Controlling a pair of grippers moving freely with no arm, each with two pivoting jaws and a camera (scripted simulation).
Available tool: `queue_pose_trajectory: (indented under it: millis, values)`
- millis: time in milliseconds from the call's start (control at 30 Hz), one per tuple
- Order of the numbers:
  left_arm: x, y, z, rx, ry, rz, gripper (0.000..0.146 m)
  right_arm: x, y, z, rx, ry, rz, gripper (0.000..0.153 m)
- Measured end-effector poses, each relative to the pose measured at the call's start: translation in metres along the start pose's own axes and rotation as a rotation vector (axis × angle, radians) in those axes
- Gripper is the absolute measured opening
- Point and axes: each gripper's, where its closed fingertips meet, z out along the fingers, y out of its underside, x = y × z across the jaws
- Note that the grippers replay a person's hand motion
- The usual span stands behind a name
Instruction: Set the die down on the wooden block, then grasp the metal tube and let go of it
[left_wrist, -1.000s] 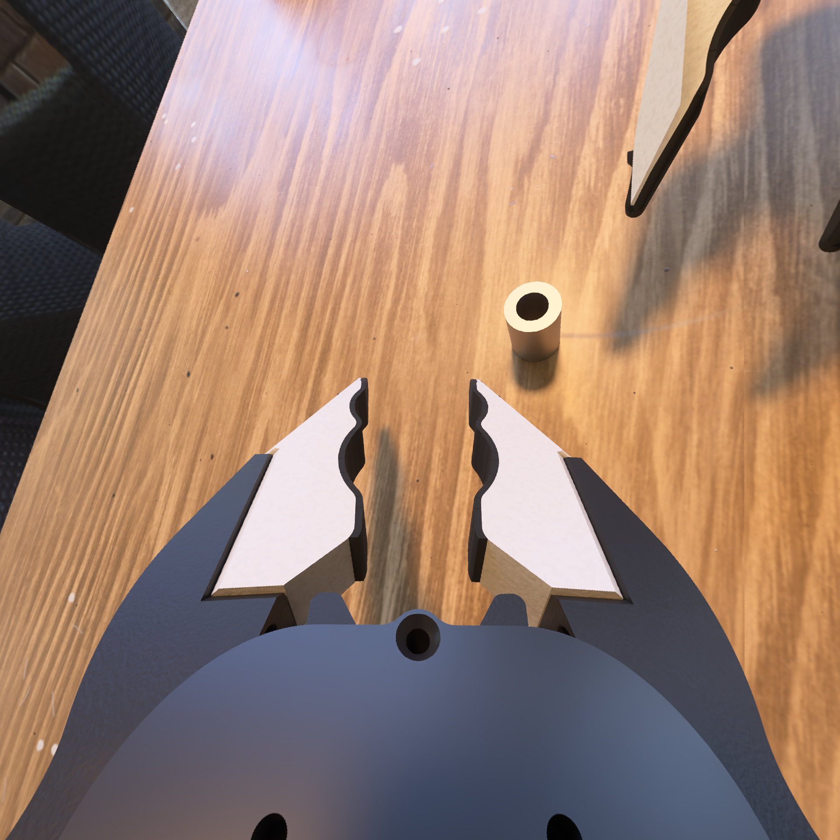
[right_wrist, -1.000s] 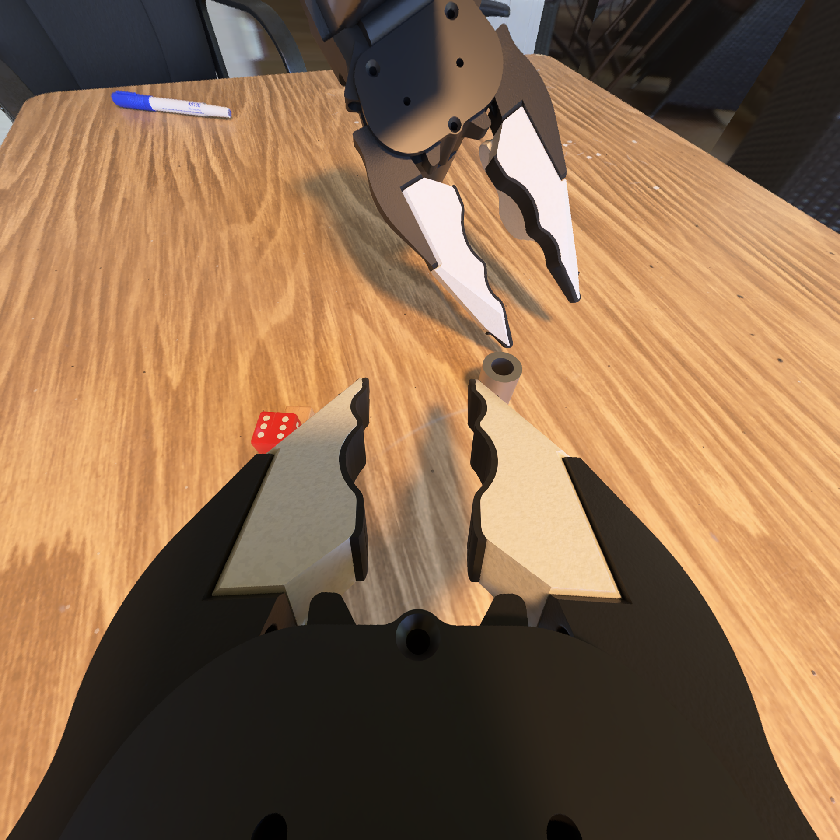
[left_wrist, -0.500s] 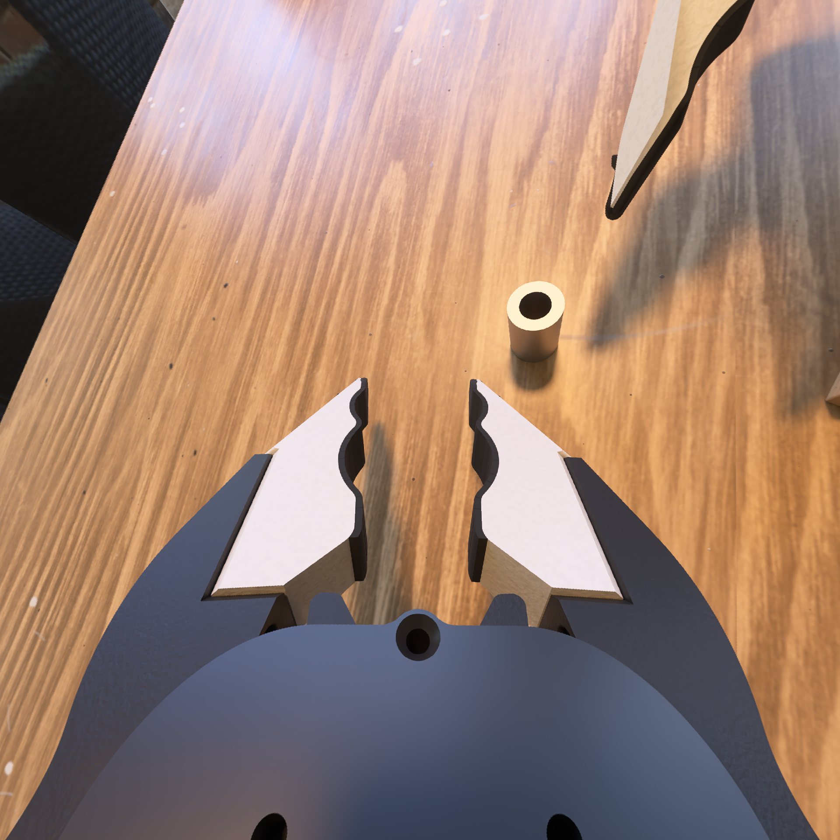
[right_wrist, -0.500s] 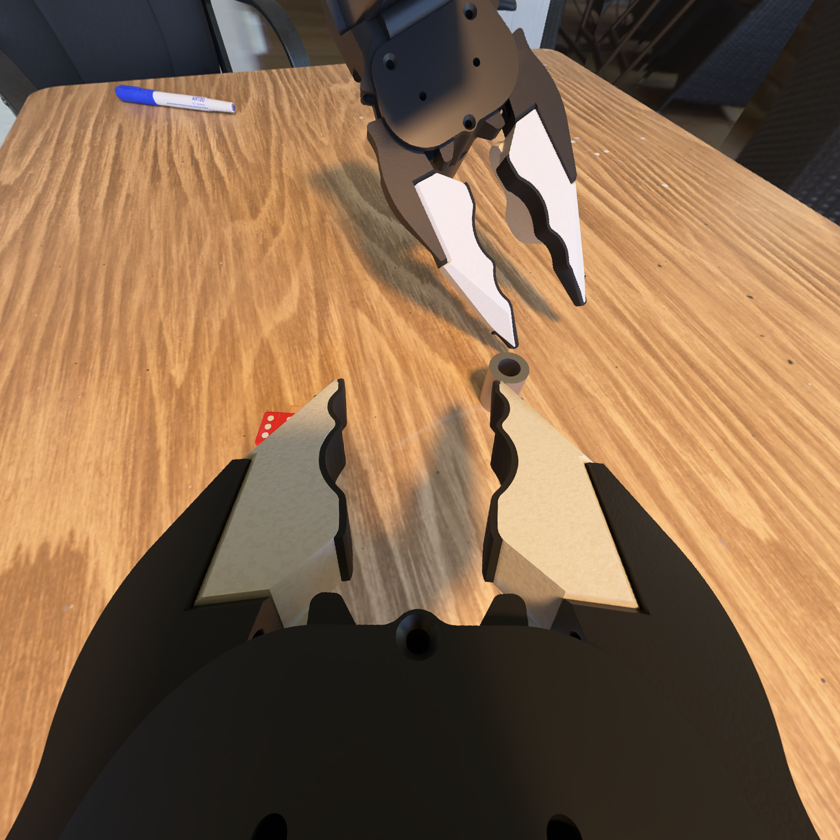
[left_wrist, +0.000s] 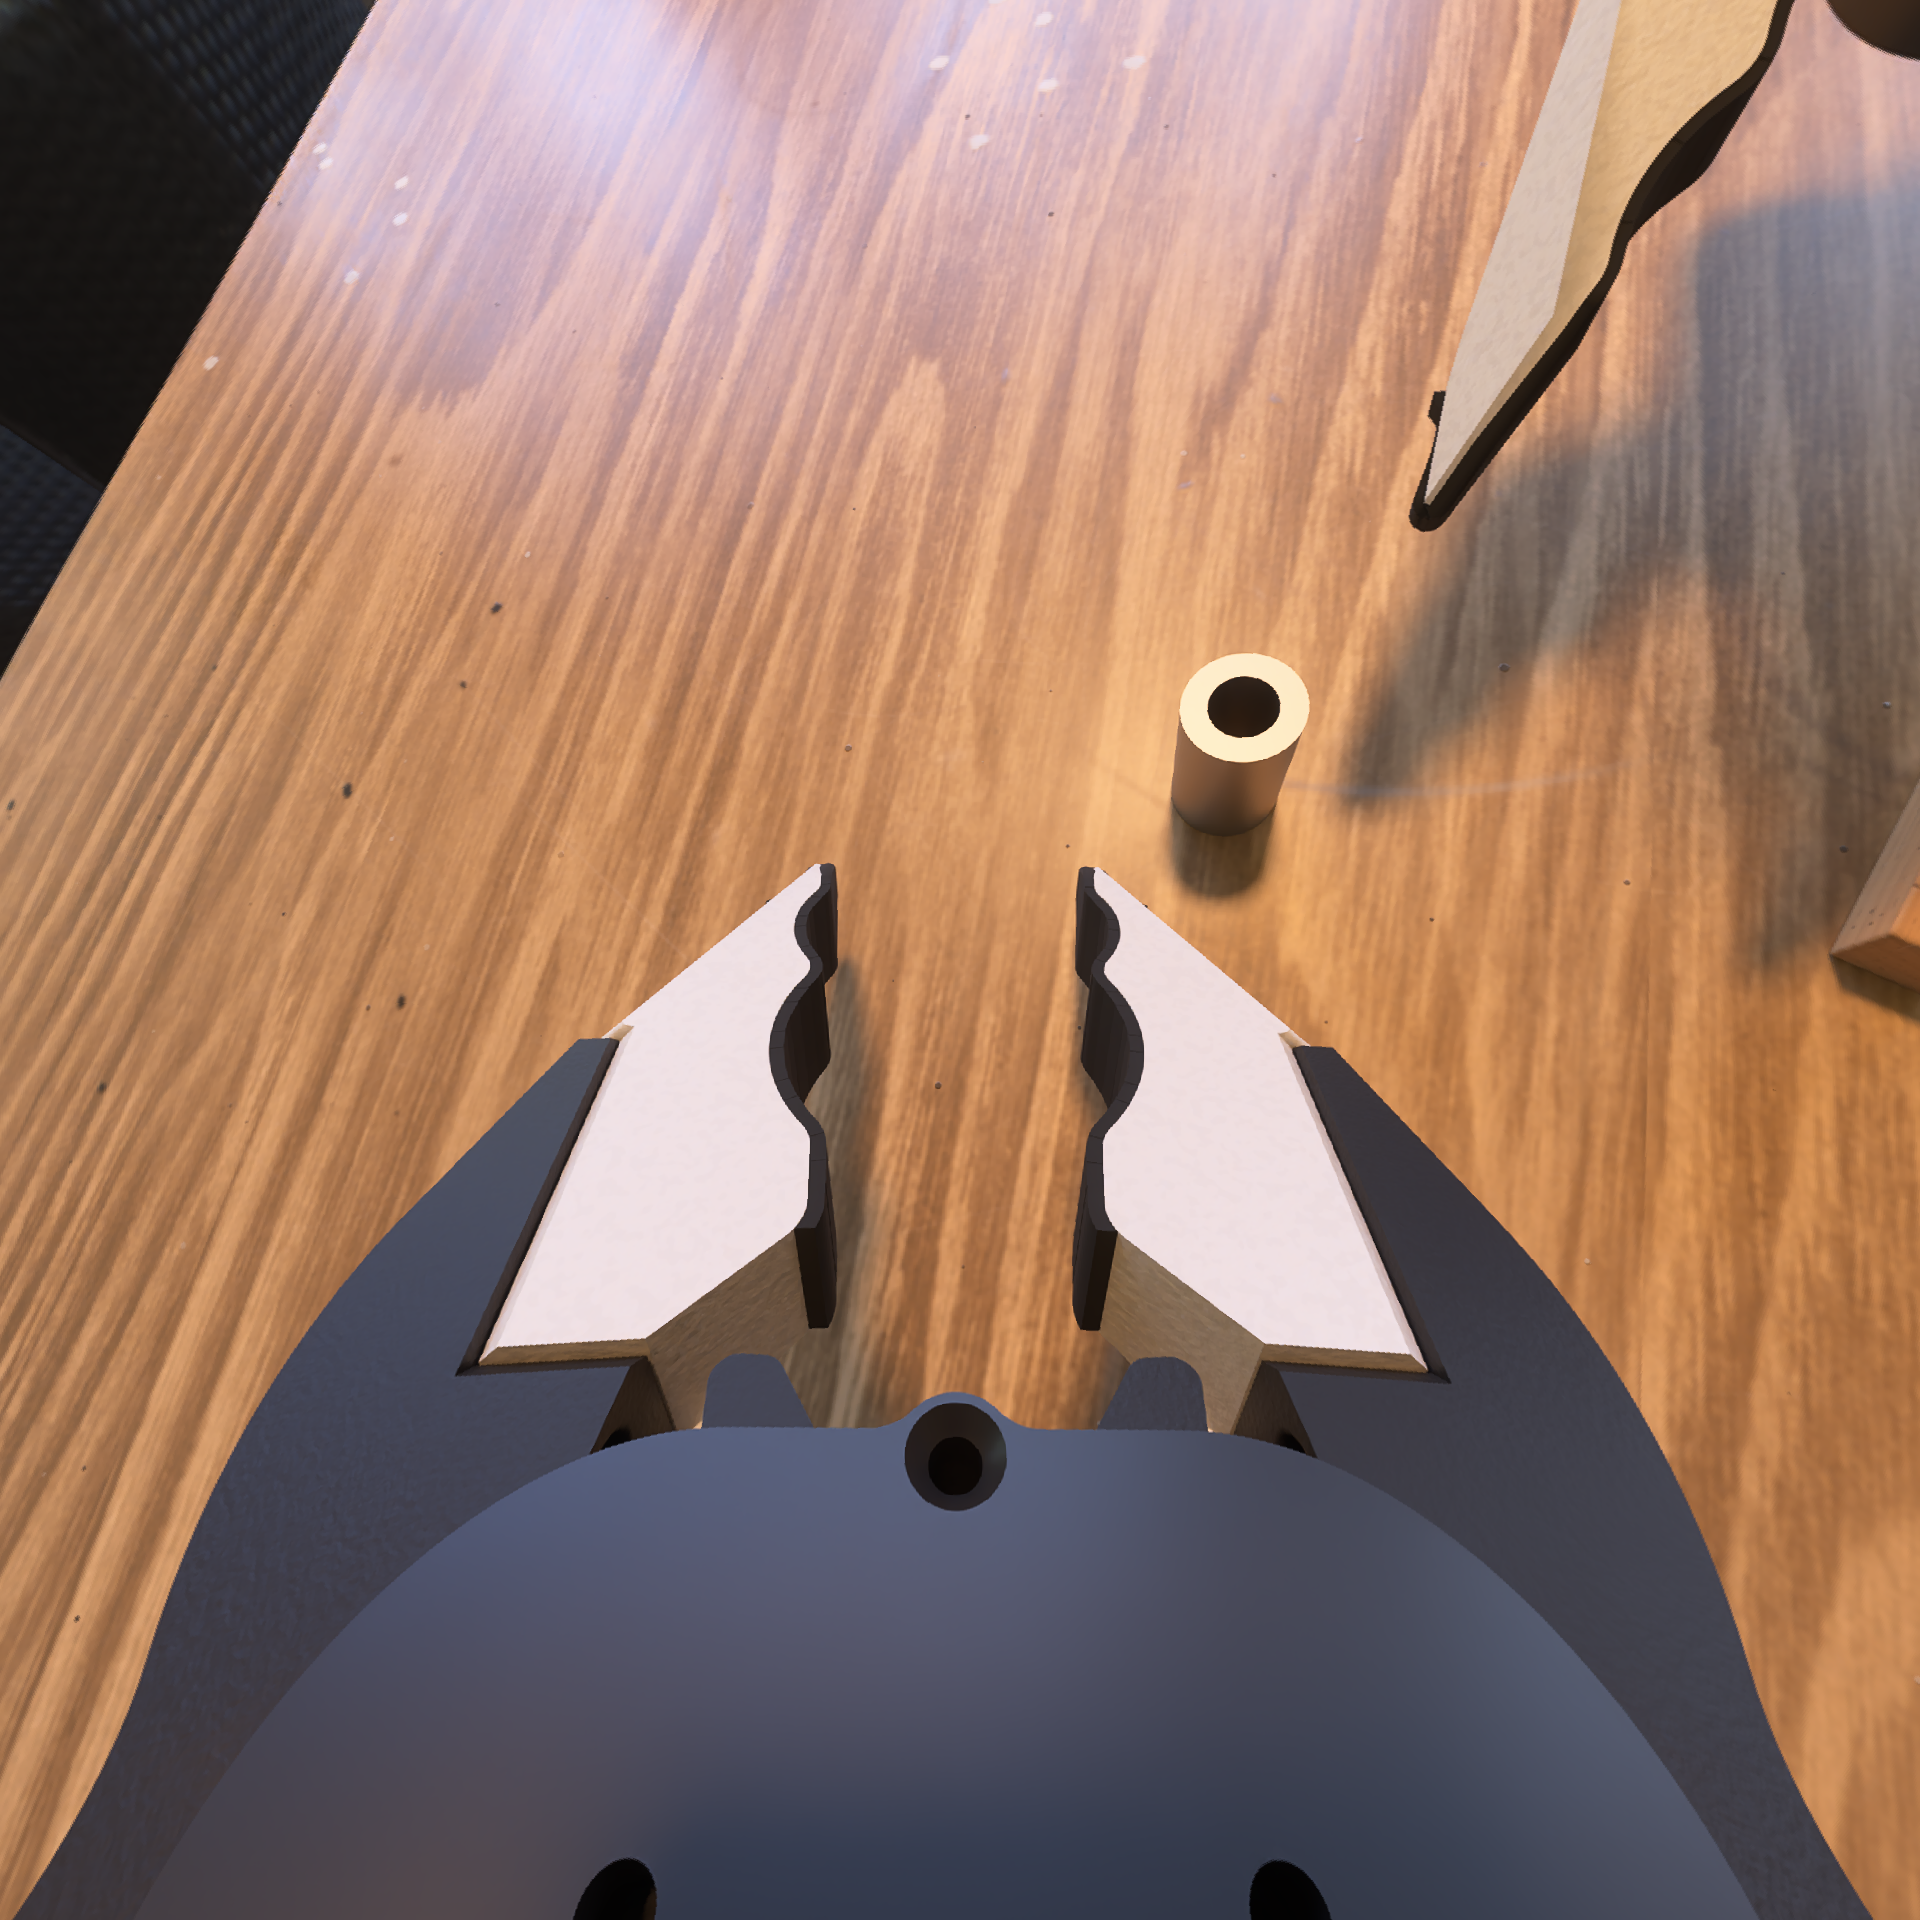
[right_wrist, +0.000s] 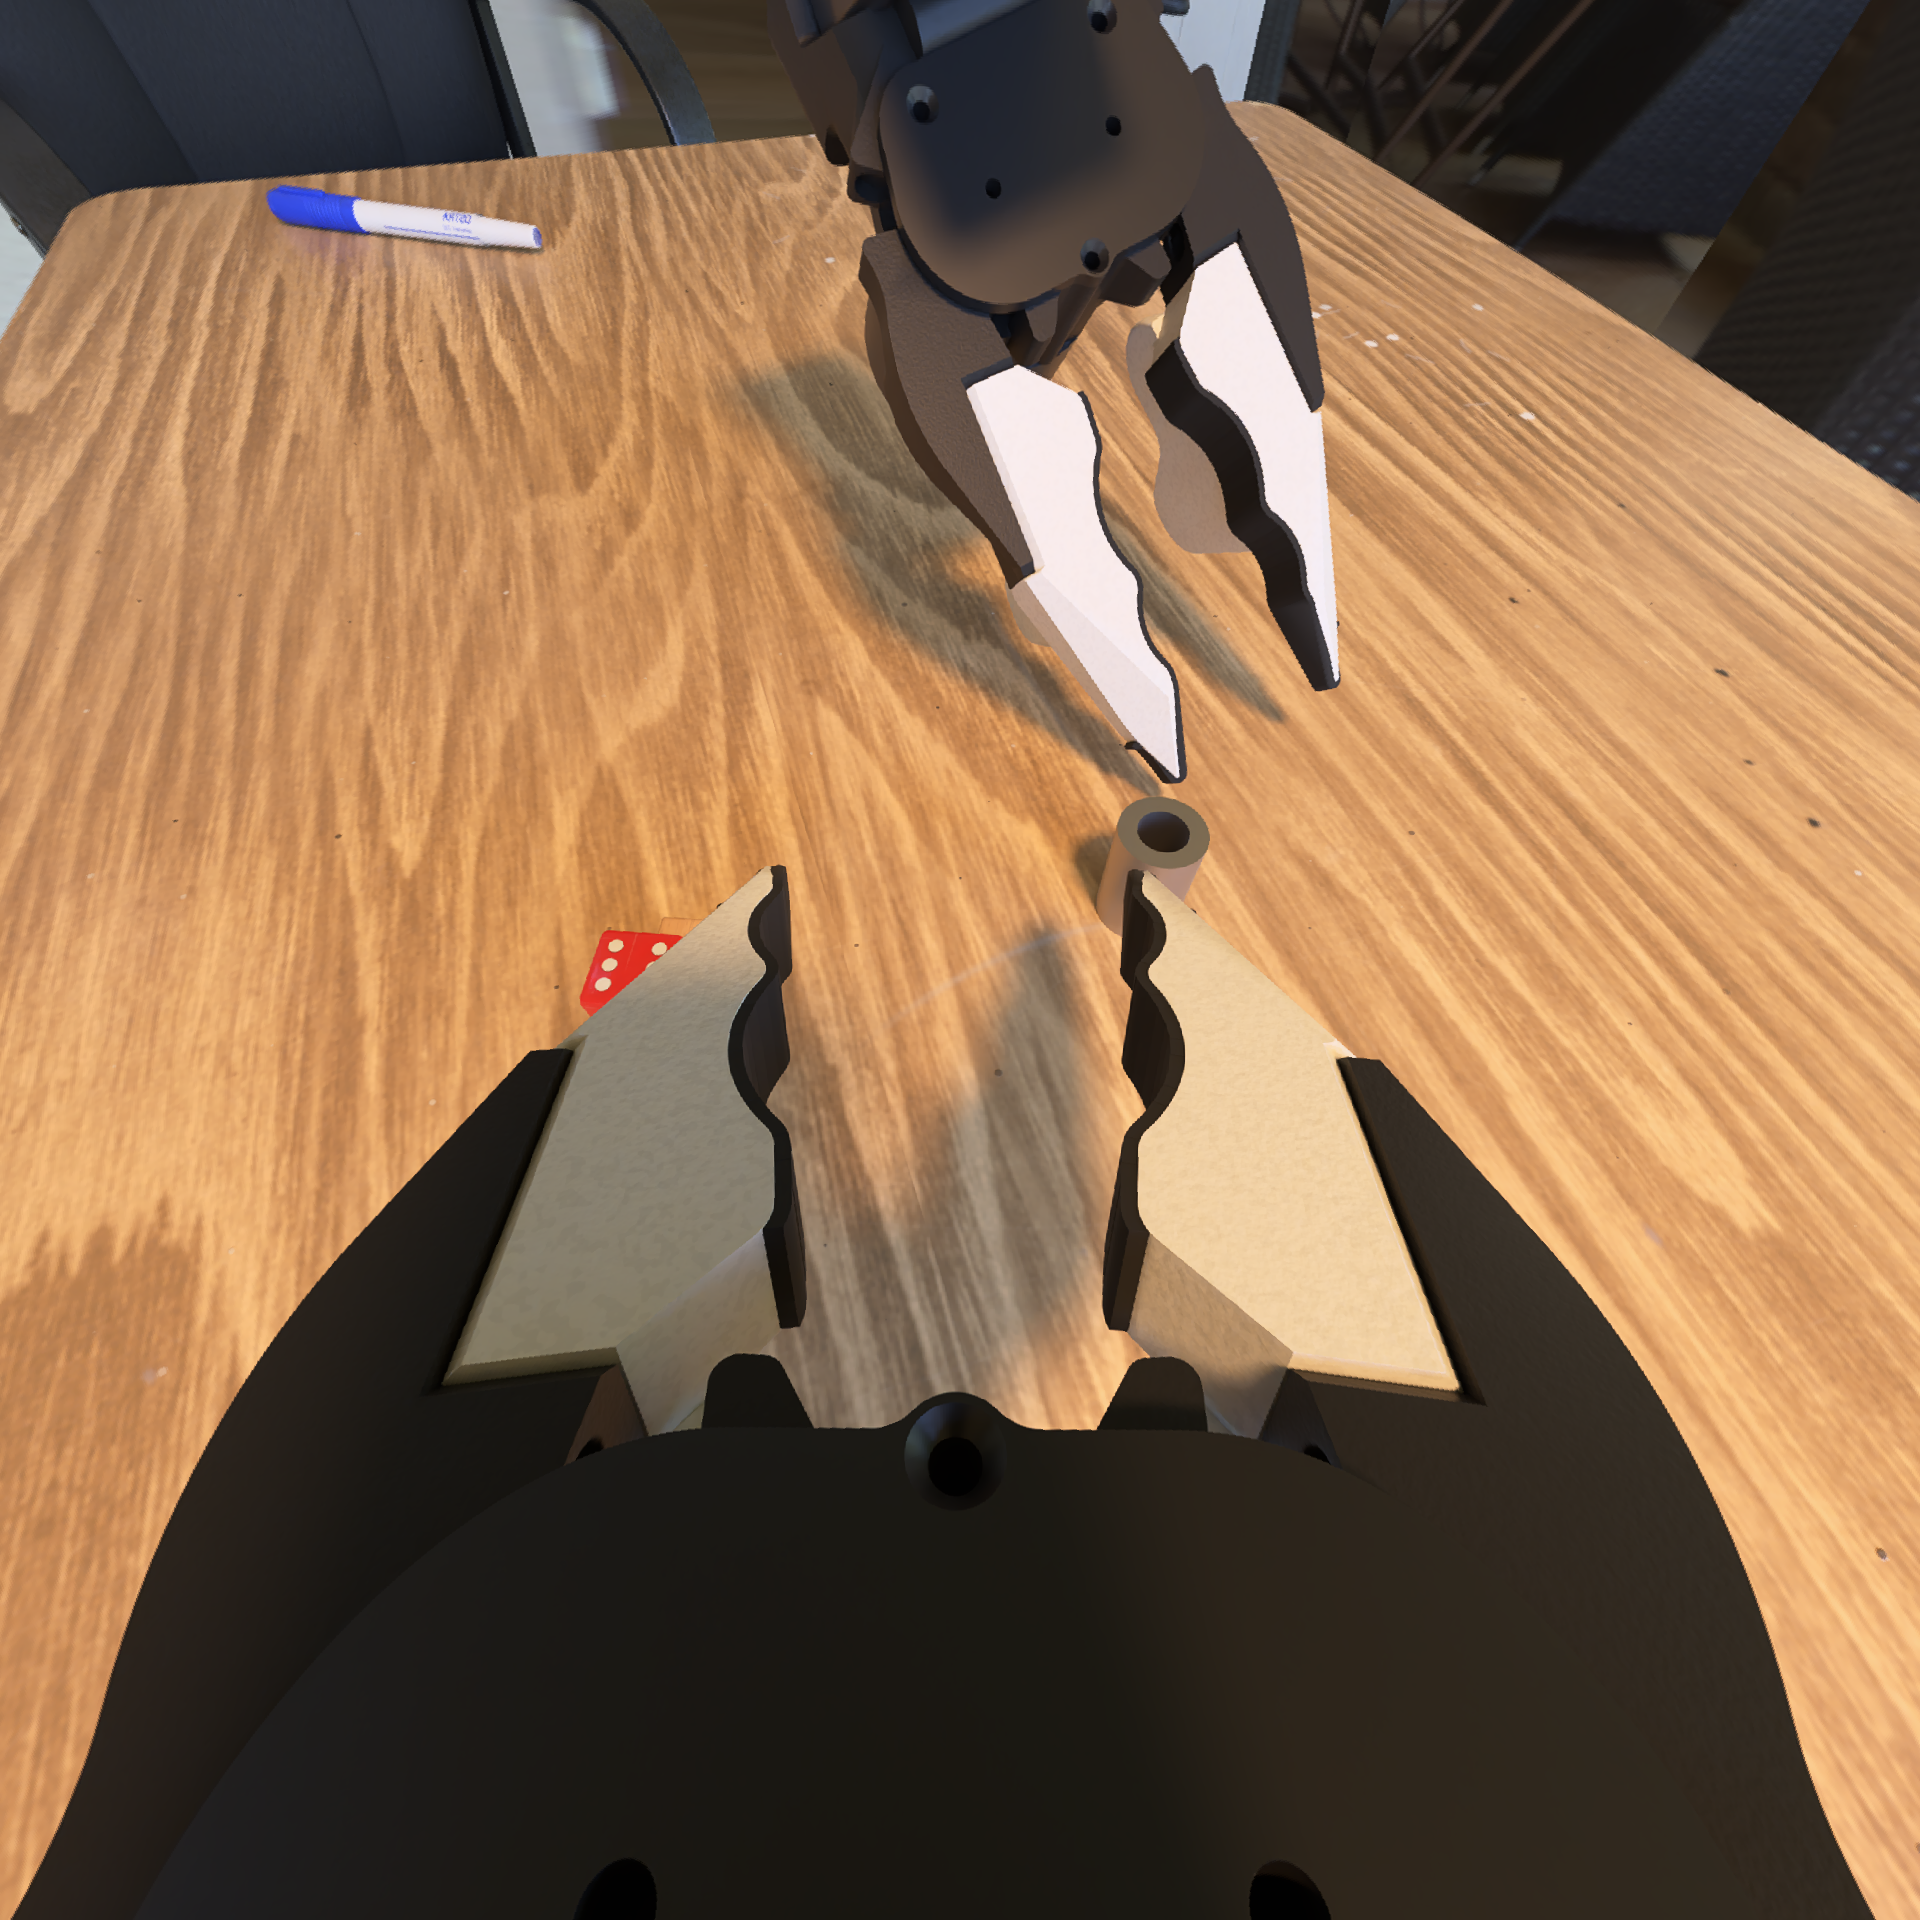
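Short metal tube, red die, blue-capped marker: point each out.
Short metal tube (left_wrist: 1236, 750): left wrist view, on its outer wall below the rim.
Red die (right_wrist: 615, 961): right wrist view, on its dotted face.
Blue-capped marker (right_wrist: 416, 219): right wrist view, on the white barrel.

The blue-capped marker (right_wrist: 403, 217) bears small print; the red die (right_wrist: 619, 964) shows white pips.

We see a wooden table (right_wrist: 416, 623) with strong grain, its near surface dotted with small dark specks. At its far left corner lies a blue-capped marker (right_wrist: 400, 217) with a white barrel, flat on the tabletop. Beyond the table's edge we make out dark chairs (right_wrist: 260, 83) in the background
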Motion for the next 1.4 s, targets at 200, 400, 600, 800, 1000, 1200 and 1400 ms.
queue_pose_trajectory:
  millis: [200, 400, 600, 800, 1000, 1200, 1400]
  values:
    - [-0.002, -0.002, -0.002, -0.001, -0.019, 0.009, 0.044, 0.003, -0.001, 0.001, 0.006, -0.002, 0.02, 0.064]
    - [-0.002, -0.001, -0.001, -0.01, -0.031, 0.024, 0.043, 0.024, 0.009, 0.013, -0.107, 0.116, 0.113, 0.053]
    - [-0.002, -0.001, -0.002, -0.015, -0.047, 0.04, 0.043, 0.033, 0.013, 0.03, -0.224, 0.292, 0.166, 0.041]
    - [-0.003, -0.001, -0.003, -0.009, -0.05, 0.032, 0.043, 0.048, 0.015, 0.04, -0.271, 0.363, 0.18, 0.029]
    - [-0.004, -0.002, -0.004, -0.002, -0.051, 0.027, 0.042, 0.062, 0.013, 0.043, -0.294, 0.473, 0.115, 0.022]
    - [-0.004, -0.001, -0.004, -0.005, -0.044, 0.028, 0.043, 0.073, 0.013, 0.045, -0.333, 0.544, 0.053, 0.023]
    - [-0.003, 0.0, -0.004, -0.008, -0.038, 0.032, 0.042, 0.079, 0.014, 0.045, -0.36, 0.576, 0.019, 0.024]
